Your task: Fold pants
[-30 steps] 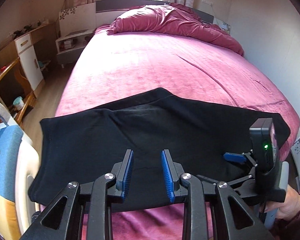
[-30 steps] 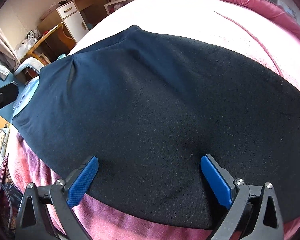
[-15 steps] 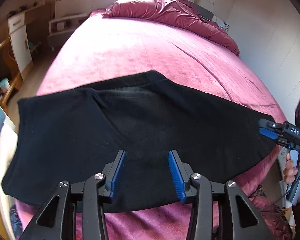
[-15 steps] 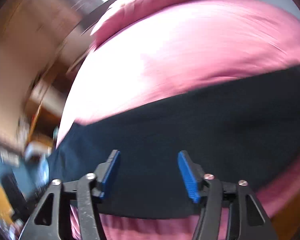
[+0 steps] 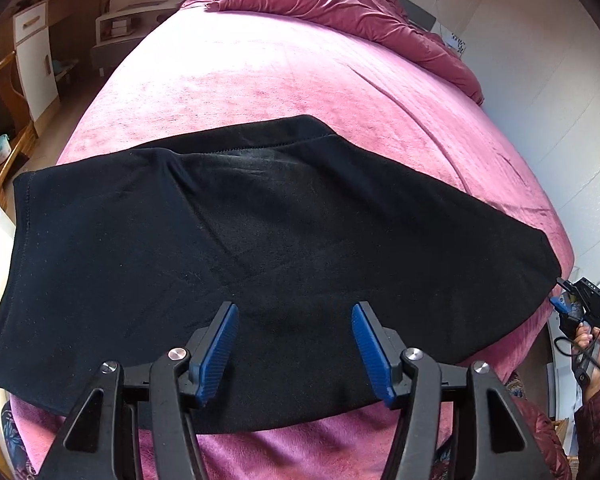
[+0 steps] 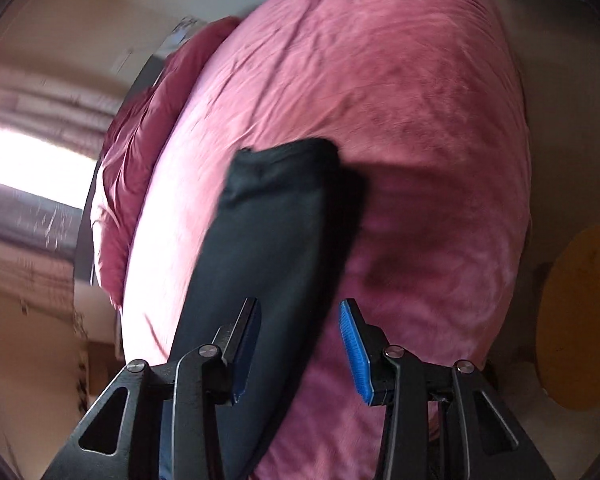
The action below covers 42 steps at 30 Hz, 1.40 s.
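Spreading apart, your left gripper has its blue fingers released and opening, nothing between them, hanging just above the near edge of the black pants. The pants are your landmark: they lie flat across the near end of the pink bed, already doubled leg on leg by the look of it, one short end toward the bed's left edge and the other at its right edge.

Over at that right end, your right gripper has its fingers closing in, and the end of the pants lies between them, running away from the camera along the bed. The view there is blurred, but the blue pad still stands clear of the cloth, so count it as not yet gripping. From the left camera you can see your right hand holding that gripper just off the pants' right end, past the bed's corner.

Judging by this, you're between folds: long fold done, cross fold coming. Next move calls for a firm pinch on the right end, catching every layer, then carrying it over toward the left end. Left gripper tilts steeply down over the middle of the near edge; right gripper angles down along the pants' length.
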Each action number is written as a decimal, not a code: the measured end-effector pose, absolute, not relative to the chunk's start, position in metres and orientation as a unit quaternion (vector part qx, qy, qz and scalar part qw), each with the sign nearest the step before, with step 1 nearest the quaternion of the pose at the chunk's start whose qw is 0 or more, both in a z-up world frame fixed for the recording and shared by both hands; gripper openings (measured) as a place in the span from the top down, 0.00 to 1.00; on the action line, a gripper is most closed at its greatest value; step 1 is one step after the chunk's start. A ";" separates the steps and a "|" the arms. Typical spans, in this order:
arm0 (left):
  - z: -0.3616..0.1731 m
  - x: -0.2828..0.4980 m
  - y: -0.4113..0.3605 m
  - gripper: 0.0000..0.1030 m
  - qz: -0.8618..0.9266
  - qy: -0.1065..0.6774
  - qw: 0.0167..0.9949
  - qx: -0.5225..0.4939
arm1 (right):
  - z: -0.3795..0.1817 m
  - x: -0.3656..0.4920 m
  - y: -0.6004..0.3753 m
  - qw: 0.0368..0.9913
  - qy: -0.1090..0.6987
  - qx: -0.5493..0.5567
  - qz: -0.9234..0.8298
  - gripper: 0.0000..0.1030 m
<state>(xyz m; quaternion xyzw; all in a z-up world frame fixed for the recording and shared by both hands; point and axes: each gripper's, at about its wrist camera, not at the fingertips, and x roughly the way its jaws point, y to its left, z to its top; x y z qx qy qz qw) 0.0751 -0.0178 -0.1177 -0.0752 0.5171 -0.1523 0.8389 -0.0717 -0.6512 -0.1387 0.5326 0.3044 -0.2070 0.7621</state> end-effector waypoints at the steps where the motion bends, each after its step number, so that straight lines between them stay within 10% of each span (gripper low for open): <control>1: -0.117 0.076 -0.018 0.39 -0.149 0.518 0.839 -0.074 | -0.143 -0.071 -0.655 0.759 0.302 0.537 -0.211 0.59; 5: -0.117 0.078 -0.017 0.21 -0.131 0.520 0.841 -0.073 | -0.155 -0.069 -0.669 0.751 0.282 0.558 -0.211 0.59; 11: -0.120 0.082 -0.016 0.22 -0.123 0.534 0.833 -0.076 | -0.158 -0.051 -0.688 0.755 0.276 0.551 -0.223 0.66; 15: -0.126 0.089 -0.013 0.24 -0.121 0.545 0.825 -0.093 | -0.134 -0.039 -0.685 0.783 0.298 0.497 -0.228 0.81; 29: -0.123 0.103 -0.001 0.53 -0.170 0.563 0.796 -0.144 | -0.014 0.017 -0.546 0.886 0.302 0.352 0.005 0.82; 42: -0.111 0.117 -0.005 0.53 -0.229 0.553 0.773 -0.209 | -0.079 0.081 -0.346 0.847 0.454 0.234 0.149 0.82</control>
